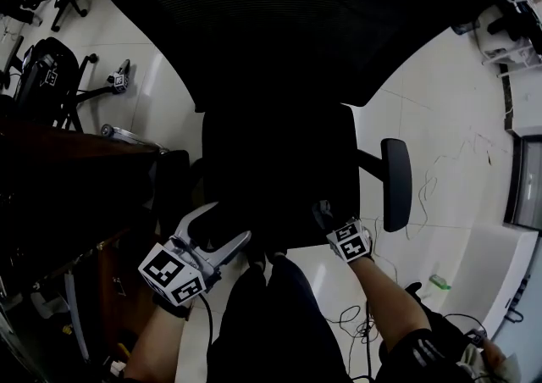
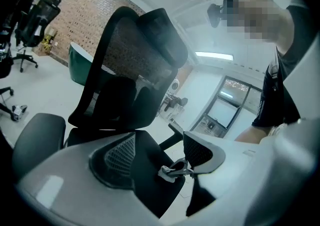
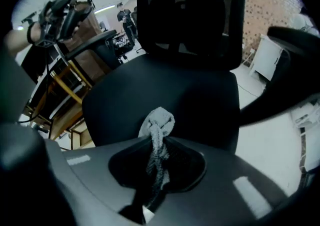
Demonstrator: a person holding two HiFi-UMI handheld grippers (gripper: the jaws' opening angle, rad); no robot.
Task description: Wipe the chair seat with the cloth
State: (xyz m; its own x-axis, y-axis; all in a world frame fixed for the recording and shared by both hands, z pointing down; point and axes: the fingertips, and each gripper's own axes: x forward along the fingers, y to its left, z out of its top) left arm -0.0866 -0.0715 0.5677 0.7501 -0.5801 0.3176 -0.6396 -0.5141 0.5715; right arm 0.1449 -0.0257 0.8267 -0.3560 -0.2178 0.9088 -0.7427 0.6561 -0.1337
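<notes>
A black office chair fills the head view, its seat (image 1: pixel 279 169) below the mesh backrest (image 1: pixel 288 17). My right gripper (image 1: pixel 326 219) is at the seat's front edge, shut on a grey cloth (image 3: pixel 158 122). The cloth's bunched end rests on the seat (image 3: pixel 165 85). My left gripper (image 1: pixel 222 224) hovers at the seat's front left corner, jaws open and empty. In the left gripper view, the open left gripper (image 2: pixel 160 155) frames the seat (image 2: pixel 145 185), with the cloth (image 2: pixel 166 172) pinched in the right gripper's tips.
The chair's right armrest (image 1: pixel 396 182) sticks out beside the seat. A dark wooden desk (image 1: pixel 68 169) stands close on the left. Cables (image 1: pixel 356 318) lie on the tiled floor. Another chair (image 1: pixel 51 76) is at the far left, and my legs (image 1: pixel 271 322) are right in front of the seat.
</notes>
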